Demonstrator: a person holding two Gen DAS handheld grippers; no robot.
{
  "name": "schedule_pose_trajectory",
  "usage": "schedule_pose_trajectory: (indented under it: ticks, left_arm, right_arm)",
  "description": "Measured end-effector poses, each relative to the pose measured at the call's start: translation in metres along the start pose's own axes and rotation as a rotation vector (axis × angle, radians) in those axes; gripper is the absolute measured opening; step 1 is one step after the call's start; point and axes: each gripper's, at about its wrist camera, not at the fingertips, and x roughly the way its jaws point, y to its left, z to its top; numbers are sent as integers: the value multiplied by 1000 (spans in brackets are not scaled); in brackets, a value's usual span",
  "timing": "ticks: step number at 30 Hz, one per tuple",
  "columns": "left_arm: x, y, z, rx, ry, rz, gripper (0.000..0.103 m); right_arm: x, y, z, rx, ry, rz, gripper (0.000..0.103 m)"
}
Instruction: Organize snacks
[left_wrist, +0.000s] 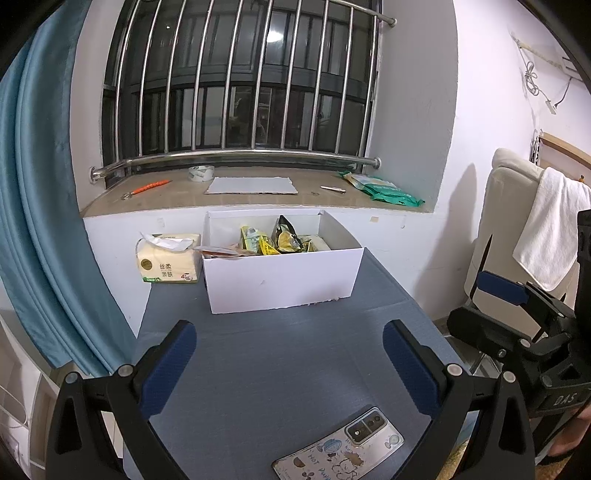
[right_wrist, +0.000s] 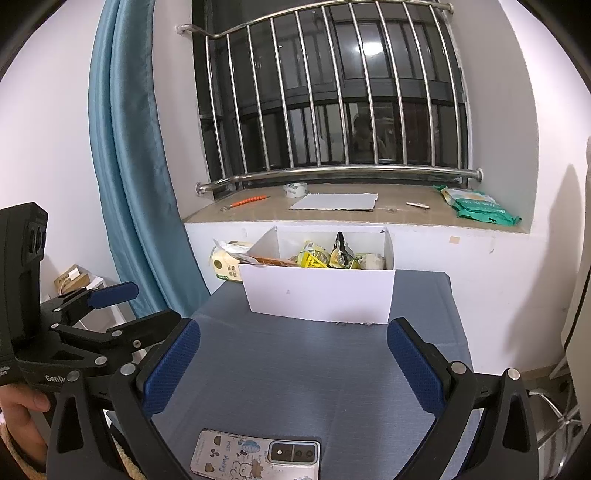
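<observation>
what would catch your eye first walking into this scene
The white box at the far end of the blue table, stuffed with yellow snack packs. Behind it, the barred window above a sill. Close to the cameras, a phone lies face down between the open left hand-held gripper fingers.

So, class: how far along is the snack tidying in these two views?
Nearly done, it seems. Snack packets already sit inside the white box. Nothing is in hand: the left gripper and right gripper are open and empty. No loose snacks show on the table, only a phone.
</observation>
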Motion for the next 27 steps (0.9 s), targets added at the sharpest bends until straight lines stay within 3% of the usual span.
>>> schedule_pose_trajectory:
  ticks: [27]
  left_arm:
    - [-5, -2, -1, 7, 4, -2, 103]
  right_arm:
    - [-4, 4, 3, -4, -9, 3, 103]
